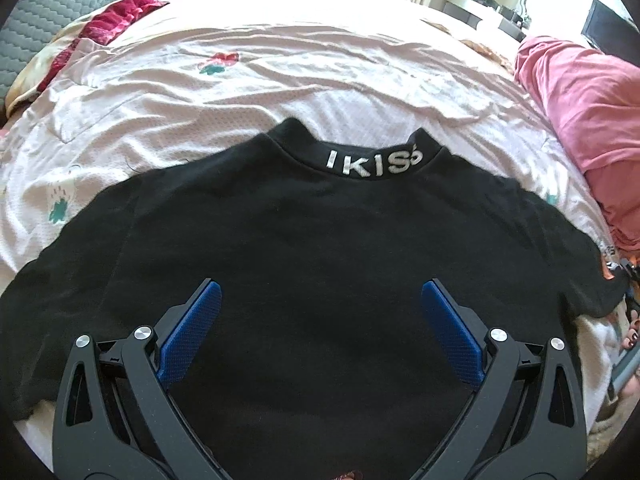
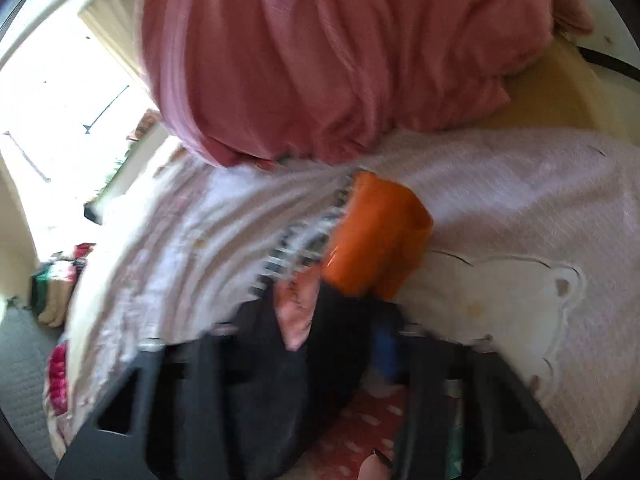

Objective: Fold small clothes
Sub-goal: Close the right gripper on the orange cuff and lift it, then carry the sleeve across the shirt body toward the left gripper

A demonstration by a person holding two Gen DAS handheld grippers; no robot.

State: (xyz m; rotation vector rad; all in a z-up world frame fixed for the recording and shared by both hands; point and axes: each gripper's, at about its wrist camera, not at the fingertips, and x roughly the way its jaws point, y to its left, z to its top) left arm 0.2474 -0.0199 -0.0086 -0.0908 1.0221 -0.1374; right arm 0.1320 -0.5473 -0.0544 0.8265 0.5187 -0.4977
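left wrist view, left to right. a grey quilted cover (image 1: 60, 4) fills the upper left corner, with a red crumpled cloth (image 1: 116, 16) just beside it at the edge of the bed. the pale pink bed sheet (image 1: 248, 92) takes the upper middle of the frame and serves as the folding surface; it is creased but broadly flat. the black shirt (image 1: 304, 240) lies spread on it across the centre and lower frame, collar with white lettering (image 1: 374, 162) toward the top, sleeves out to either side. judgement: it is laid flat and open so that folds can be made cleanly. the left claw (image 1: 320, 308) hovers over the shirt's lower body with its blue pads (image 1: 192, 332) set wide apart and nothing between them; it appears to be waiting or lining up on the hem. a pink bundle of bedding (image 1: 580, 120) sits at the right edge.

right wrist view, left to right. the frame is motion-blurred. a bright window occupies the left; the pink bundle fills the top. at lower centre the right claw (image 2: 344, 344) stands narrow, and dark shirt fabric with an orange patch (image 2: 376, 236) lies at its jaws. judgement: it seems to be pinching the shirt's sleeve edge to draw it inward, though the blur leaves the grip itself unconfirmed.
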